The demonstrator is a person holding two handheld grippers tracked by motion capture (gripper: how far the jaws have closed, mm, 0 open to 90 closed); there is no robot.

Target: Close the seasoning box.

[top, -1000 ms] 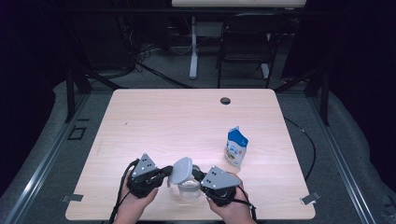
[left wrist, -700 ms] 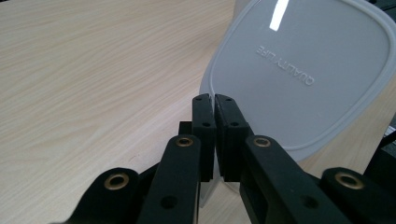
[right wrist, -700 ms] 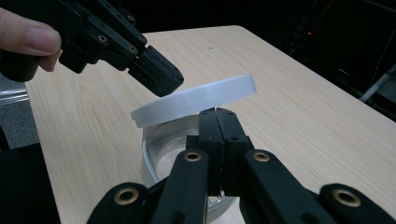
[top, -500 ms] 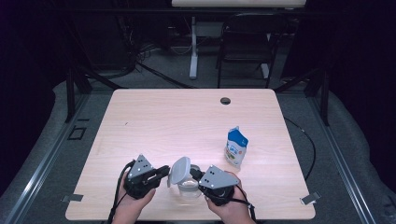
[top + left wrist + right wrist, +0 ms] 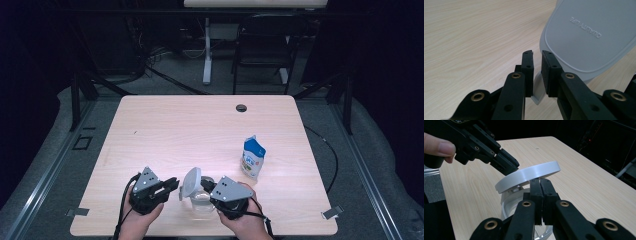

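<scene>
A clear plastic container stands near the table's front edge, its grey-white lid tilted up on its hinge. My left gripper is at the lid's left side. In the left gripper view its jaws have just been opening: a narrow gap shows, and the lid's small tab sits loose between them. My right gripper comes from the right. In the right gripper view it is shut on the container's thin rim just under the lid, with the left gripper beyond.
A blue and white pouch stands upright to the right of the container. A round cable hole sits at the table's far edge. Light wooden tabletop stretches behind and to the left. Dark floor and chair legs lie beyond.
The left gripper has edged slightly leftward from the lid. The lid stays tilted up, and the right gripper and container have not moved.
</scene>
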